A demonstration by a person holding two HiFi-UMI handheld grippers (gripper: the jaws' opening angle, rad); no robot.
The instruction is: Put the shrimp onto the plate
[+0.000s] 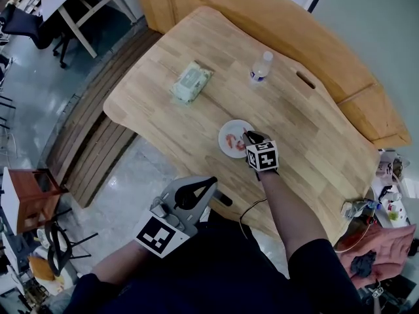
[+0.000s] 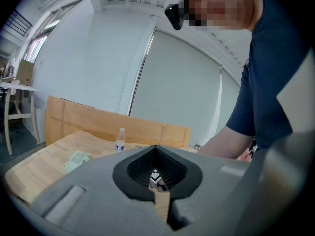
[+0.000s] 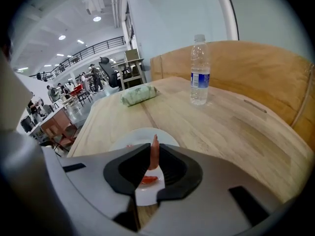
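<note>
Shrimp pinched upright in the right gripper's jaws, above the plate.

Nearest the person, the left gripper (image 2: 155, 147) hangs off the bench (image 1: 308, 136) edge, its jaws together on nothing. Out over the bench, the right gripper (image 3: 153, 147) has its jaws narrowed on a shrimp (image 3: 154, 157), which stands on end between them over the white plate (image 3: 132, 137). A second shrimp (image 3: 149, 179) lies flat on that plate. Farther off are a green packet (image 1: 190, 82) and a water bottle (image 1: 260, 67), well apart.
</note>
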